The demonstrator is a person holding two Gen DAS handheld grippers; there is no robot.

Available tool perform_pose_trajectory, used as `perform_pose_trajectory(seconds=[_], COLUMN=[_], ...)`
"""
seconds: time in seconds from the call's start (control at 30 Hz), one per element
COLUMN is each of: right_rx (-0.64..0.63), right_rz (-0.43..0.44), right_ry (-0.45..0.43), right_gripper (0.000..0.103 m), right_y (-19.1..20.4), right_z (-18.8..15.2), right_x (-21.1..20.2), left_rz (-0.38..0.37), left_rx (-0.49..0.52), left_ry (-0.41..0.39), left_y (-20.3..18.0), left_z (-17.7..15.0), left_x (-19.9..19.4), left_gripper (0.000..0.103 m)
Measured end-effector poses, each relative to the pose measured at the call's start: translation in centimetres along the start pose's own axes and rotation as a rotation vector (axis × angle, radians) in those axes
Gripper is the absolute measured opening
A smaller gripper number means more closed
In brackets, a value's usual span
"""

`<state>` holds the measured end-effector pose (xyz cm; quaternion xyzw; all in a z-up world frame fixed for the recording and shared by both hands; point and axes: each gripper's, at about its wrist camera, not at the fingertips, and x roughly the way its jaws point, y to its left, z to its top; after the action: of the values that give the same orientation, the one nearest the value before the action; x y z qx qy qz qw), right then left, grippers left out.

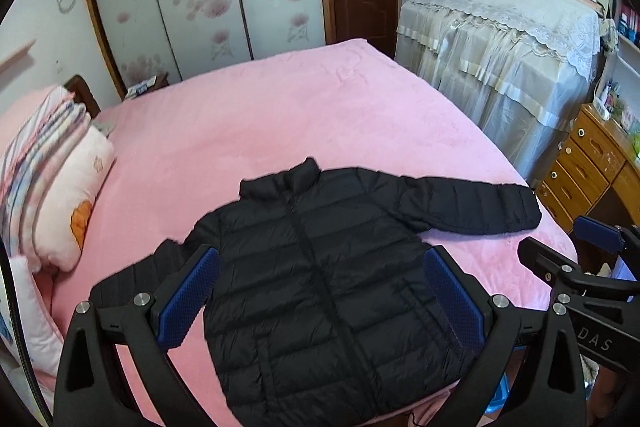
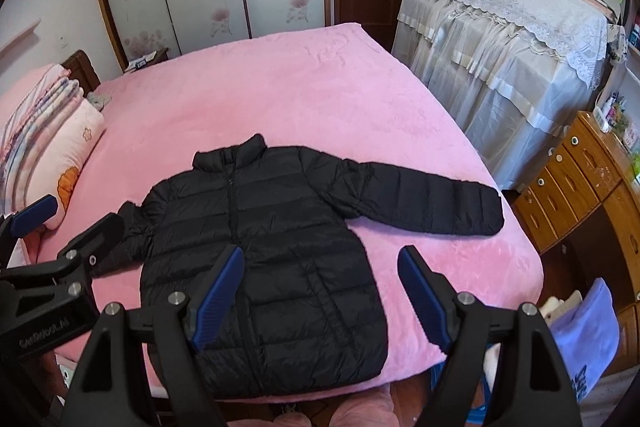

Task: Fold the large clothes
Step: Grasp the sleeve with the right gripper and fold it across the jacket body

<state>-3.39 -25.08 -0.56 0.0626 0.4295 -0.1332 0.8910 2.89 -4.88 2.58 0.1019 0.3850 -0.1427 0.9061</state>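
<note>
**Op:** Left tongs [image 1: 320, 291]: both blue pads spread wide, nothing between them. I hold them above the jacket [image 1: 332, 267], over its lower body, not touching. Right tongs [image 2: 320, 299]: likewise spread, nothing held, hanging over the hem corner on the right side.

**Log:** Where is the jacket?

**Op:** Flat on the pink bed [image 2: 280, 87], front up, zip closed, collar [image 2: 244, 147] pointing away from me, hem at the near edge. I judge it is laid this way so that both sleeves can be reached from where I stand.

**Log:** Sleeves?

**Op:** Right sleeve [image 2: 424, 199] stretched straight out toward the dresser [image 2: 580, 179]. Left sleeve [image 1: 148, 267] bent, angling down beside the body; its cuff is hidden behind the left tongs. Pillows [image 1: 52, 187] lie well apart.

**Log:** Folding progress?

**Op:** No fold made. Pads wide, I judge, ready to pinch a sleeve.
</note>
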Motion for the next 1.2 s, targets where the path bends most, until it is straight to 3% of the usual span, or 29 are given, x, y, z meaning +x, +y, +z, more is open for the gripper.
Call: perform_pose_trajectory(seconds=[0.33, 0.53, 0.93, 1.2], right_rx=[0.032, 0.064, 0.144, 0.241], right_rz=[0.065, 0.072, 0.049, -0.046], right_ry=[-0.040, -0.003, 0.117, 0.194], right_gripper=[0.080, 0.080, 0.080, 0.080], right_y=[-9.8, -16.1, -24.7, -30.4], right_z=[4.6, 6.2, 6.6, 5.4], right_x=[3.8, 8.0, 16.0, 20.9], left_rz=[-0.016, -0.034, -0.041, -0.060], left_rx=[-0.108, -0.180, -0.098, -0.032], left_ry=[-0.005, 0.050, 0.153, 0.235], left_y=[-7.2, -11.7, -21.2, -25.7], left_z=[5.9, 9.1, 10.9, 9.8], left_x=[4.0, 8.8, 18.0, 23.7], left_gripper=[0.101, 0.101, 0.101, 0.101])
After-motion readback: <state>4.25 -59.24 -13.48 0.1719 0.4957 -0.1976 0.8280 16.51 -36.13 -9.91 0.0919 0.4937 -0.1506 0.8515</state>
